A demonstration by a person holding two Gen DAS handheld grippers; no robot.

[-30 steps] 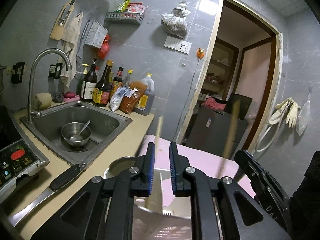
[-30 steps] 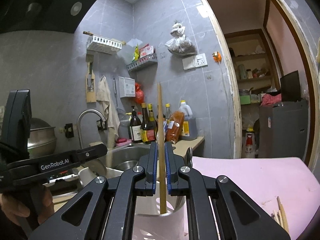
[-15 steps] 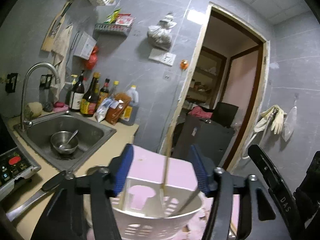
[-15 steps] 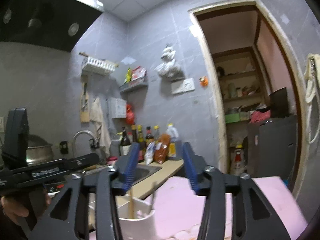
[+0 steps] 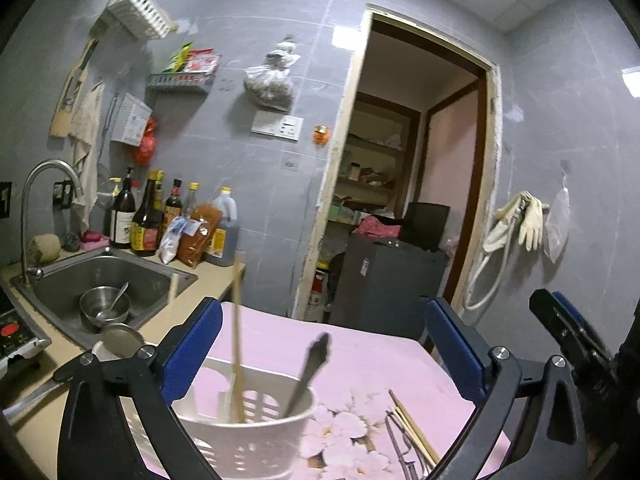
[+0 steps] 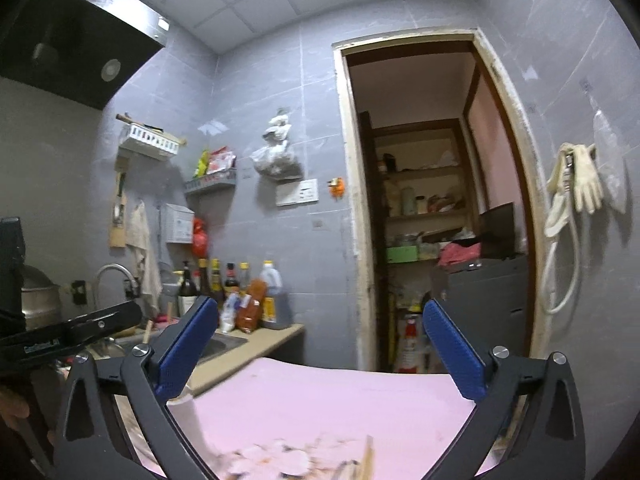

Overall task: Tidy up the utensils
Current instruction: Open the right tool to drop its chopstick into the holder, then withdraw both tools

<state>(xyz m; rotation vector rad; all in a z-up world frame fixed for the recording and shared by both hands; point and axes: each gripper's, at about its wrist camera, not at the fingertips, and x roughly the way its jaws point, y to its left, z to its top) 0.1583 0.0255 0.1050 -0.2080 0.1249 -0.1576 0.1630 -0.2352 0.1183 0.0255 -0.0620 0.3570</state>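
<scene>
A white perforated utensil holder [image 5: 248, 436] stands on the pink flowered tablecloth [image 5: 360, 360]. In it a wooden chopstick [image 5: 237, 340] stands nearly upright and a dark-handled utensil [image 5: 310, 368] leans right. Loose chopsticks [image 5: 412, 428] lie on the cloth to its right. My left gripper [image 5: 322, 312] hangs just behind and above the holder, jaws opening wide, pads touching nothing. My right gripper [image 6: 318, 312] is higher and to the right, jaws opening, nothing between them. In its view only the holder's rim [image 6: 186, 404] and blurred chopsticks [image 6: 368, 456] show.
Left of the table runs a counter with a steel sink [image 5: 160, 276] holding a bowl and spoon [image 5: 104, 304]. Bottles [image 5: 148, 220] line the wall and a knife [image 5: 40, 392] lies on the counter. An open doorway [image 5: 400, 200] and dark cabinet [image 5: 384, 280] lie ahead.
Both grippers were shut on chopsticks over the holder. They have opened wide, let the chopsticks drop into it, and drawn back and upward.
</scene>
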